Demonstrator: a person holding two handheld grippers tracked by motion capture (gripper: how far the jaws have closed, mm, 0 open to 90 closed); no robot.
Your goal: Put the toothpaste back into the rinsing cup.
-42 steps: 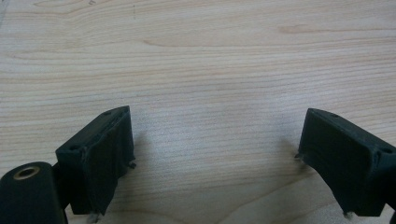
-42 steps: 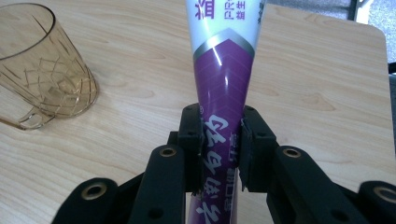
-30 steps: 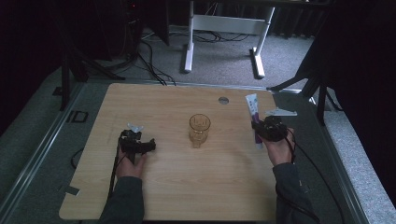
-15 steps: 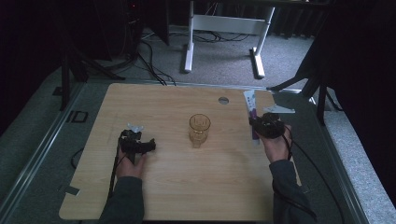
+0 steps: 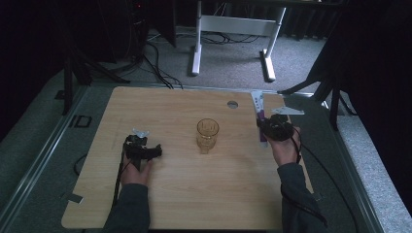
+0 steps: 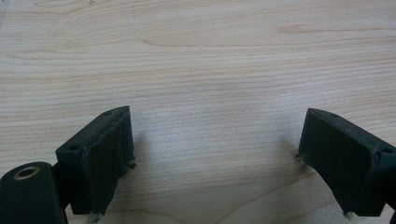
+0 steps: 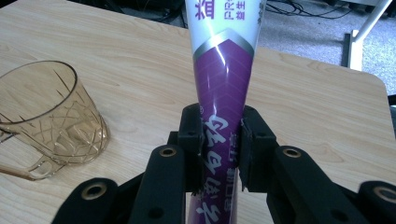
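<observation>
Right claw [image 7: 218,154] around tapered glossy tube [image 7: 225,70]

A light wooden table [image 5: 184,194] with rounded corners fills the middle of the high view, its grain running side to side. Near the centre of the frame an amber glass cup [image 5: 207,135] stands upright on the bare top. Toward the upper right sits a small round grey cap [image 5: 232,104].
</observation>
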